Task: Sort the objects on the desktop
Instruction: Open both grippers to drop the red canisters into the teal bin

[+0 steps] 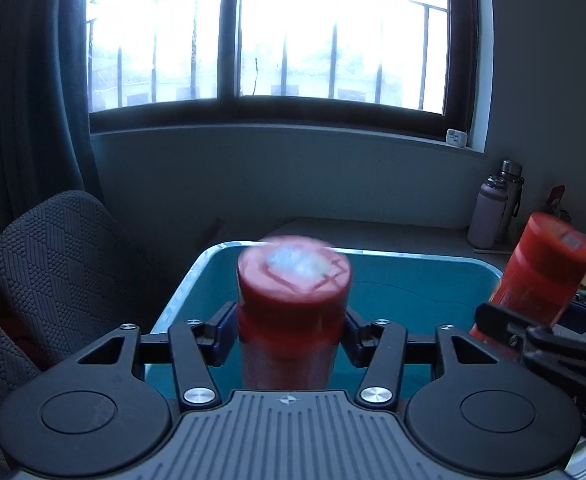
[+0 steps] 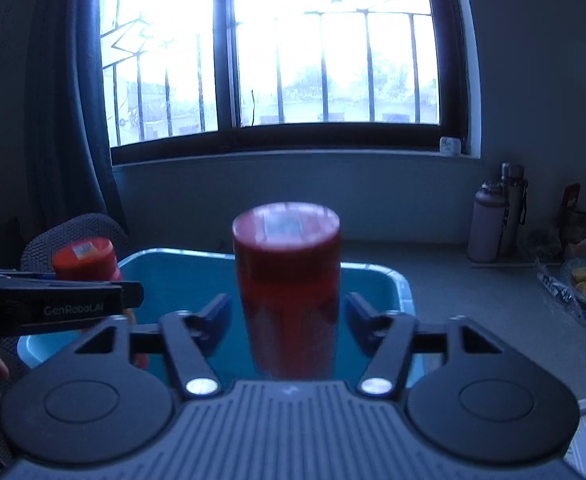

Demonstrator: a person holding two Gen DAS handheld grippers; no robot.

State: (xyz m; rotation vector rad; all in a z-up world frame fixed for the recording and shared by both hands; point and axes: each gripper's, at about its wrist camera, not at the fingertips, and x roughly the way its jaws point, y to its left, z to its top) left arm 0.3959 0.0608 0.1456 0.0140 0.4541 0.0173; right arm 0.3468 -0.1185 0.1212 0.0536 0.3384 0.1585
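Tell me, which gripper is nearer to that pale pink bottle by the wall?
Right. The right gripper, shut on a red canister, is on the side of the pink bottle; the left gripper, holding another red canister, sits farther left, over the blue bin.

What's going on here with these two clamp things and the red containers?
A person holds a two-finger gripper in each hand. The left gripper is clamped around a red canister, and the right gripper holds a second red canister; its fingers look less snug, and the view is blurred. Both canisters are upright, held above a blue bin on a grey table by the window. It looks like they are about to go into the bin as part of sorting the desk.
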